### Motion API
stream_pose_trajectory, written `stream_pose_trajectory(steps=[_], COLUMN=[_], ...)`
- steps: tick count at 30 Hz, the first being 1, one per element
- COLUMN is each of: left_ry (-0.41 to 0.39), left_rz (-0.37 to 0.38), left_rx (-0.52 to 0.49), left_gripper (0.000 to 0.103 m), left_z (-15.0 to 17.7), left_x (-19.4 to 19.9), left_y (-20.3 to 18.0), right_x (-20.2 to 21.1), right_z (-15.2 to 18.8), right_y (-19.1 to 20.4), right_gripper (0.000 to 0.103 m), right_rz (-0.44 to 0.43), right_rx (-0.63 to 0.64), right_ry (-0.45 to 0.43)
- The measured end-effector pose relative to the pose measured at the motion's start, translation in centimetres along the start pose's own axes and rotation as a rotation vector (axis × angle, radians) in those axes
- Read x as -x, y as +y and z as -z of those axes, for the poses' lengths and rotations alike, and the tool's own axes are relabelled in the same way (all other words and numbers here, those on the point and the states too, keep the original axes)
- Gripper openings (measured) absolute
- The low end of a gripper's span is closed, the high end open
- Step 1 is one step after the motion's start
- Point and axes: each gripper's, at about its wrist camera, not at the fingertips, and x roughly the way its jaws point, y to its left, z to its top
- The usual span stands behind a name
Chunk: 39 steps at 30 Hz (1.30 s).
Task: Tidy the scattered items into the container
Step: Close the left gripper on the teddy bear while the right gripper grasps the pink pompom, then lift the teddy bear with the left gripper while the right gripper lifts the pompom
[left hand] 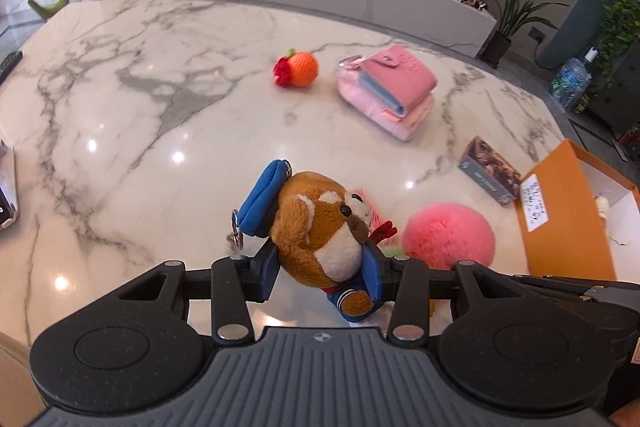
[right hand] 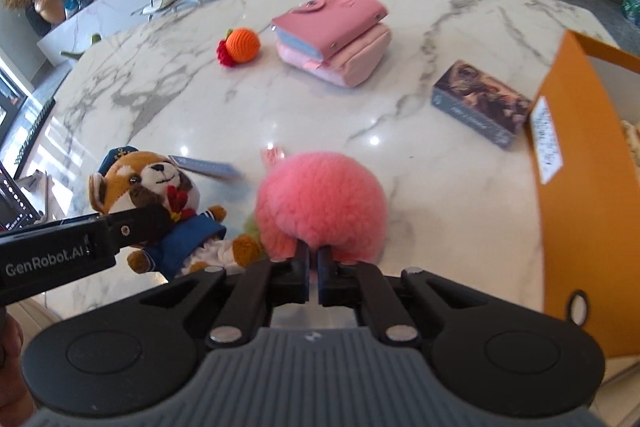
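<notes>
Above the marble table (left hand: 140,115), left tool (left hand: 324,269) clamps the plush toy (left hand: 320,227); right tool (right hand: 314,275) pinches the pink pompom (right hand: 320,203).

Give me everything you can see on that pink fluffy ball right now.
The pink fluffy ball is a round, soft, long-furred pompom. The right hand-held gripper is shut on its near edge. It sits between the plush toy and the orange box, touching neither; whether it has left the table is unclear.

Plush red panda (left hand: 320,227) gripped, pink pompom (right hand: 320,203) pinched
</notes>
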Motion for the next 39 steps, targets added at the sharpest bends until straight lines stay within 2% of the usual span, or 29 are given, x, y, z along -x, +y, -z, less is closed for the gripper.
stream_pose_trajectory(steps=[7,13,17,18,20,22,24,33,39], left_ry=[-0.016,0.008,0.034,0.039,0.042,0.043,0.046,0.066,0.094], left_rz=[0.006,-0.001,0.001,0.003,0.003,0.0,-0.004,0.02,0.047], left_rx=[-0.028,-0.046,-0.054,-0.056,-0.062,-0.072,-0.079,-0.105,-0.055], left_gripper=[0.049,0.049,0.05,0.05,0.05,0.05,0.05,0.052,0.053], left_z=[0.9,2.2,2.9,3.0,3.0,2.8,2.8,1.8,1.2], left_x=[1.0,0.0,-0.8,-0.9,-1.2,-1.5,-1.8,-3.6,-4.9], left_y=[-1.6,-2.2,-2.6,-2.6,-2.7,-2.8,-2.8,-2.7,-1.4], right_x=[2.7,2.6,2.6,2.6,2.4,2.1,1.7,-1.2,-3.1], right_z=[0.9,2.0,2.5,2.6,2.5,2.3,2.2,1.0,0.1], right_y=[-0.4,-1.7,-2.5,-2.7,-3.0,-3.4,-3.6,-3.0,-2.5], right_gripper=[0.002,0.003,0.015,0.029,0.042,0.044,0.052,0.053,0.052], right_rz=[0.002,0.006,0.035,0.045,0.053,0.057,0.063,0.057,0.072], right_rx=[0.018,-0.026,-0.068,-0.073,-0.084,-0.099,-0.115,-0.1,-0.076], right_ry=[-0.067,-0.072,-0.101,-0.104,-0.109,-0.112,-0.115,-0.089,-0.073])
